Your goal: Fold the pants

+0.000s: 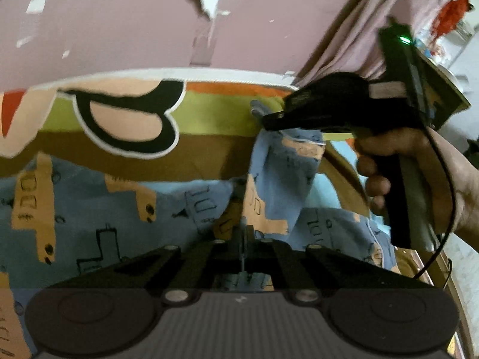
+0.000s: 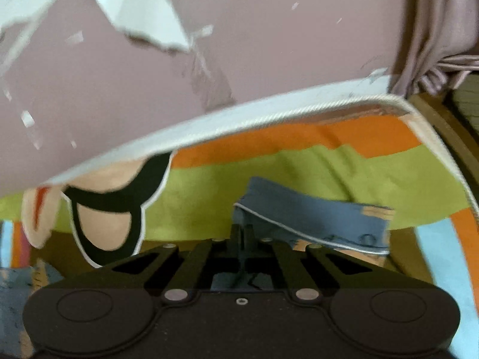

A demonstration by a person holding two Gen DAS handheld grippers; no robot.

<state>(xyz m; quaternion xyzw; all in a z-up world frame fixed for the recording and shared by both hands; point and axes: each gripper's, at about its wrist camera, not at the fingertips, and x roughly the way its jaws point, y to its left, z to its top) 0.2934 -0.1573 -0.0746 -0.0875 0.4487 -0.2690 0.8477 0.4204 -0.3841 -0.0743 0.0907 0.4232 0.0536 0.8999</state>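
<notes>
Close under our left gripper, the jaws are pressed together on a pinch of the blue printed pants, whose fabric, patterned with tan blocks and dark line drawings, spreads rumpled to the left and bunches up around the fingertips. Our right gripper is likewise clamped on cloth: its own camera shows the jaws closed over a blue edge, with a stitched hem of the pants running off to the right of the tips. From the left wrist view we see that right gripper held higher and further back by our right hand, and a leg of the pants hangs from its tips down towards the rest of the garment. Beyond the pants lies the colourful cartoon bedsheet with green, orange and brown bands, then its white piped edge, and behind that a pinkish wall with a curtain at the right. We judge the fold to be only beginning: both grips are taken and one part is lifted, but the pants remain crumpled, with no neat layer yet laid, so carrying over, flattening and any second fold are left.
</notes>
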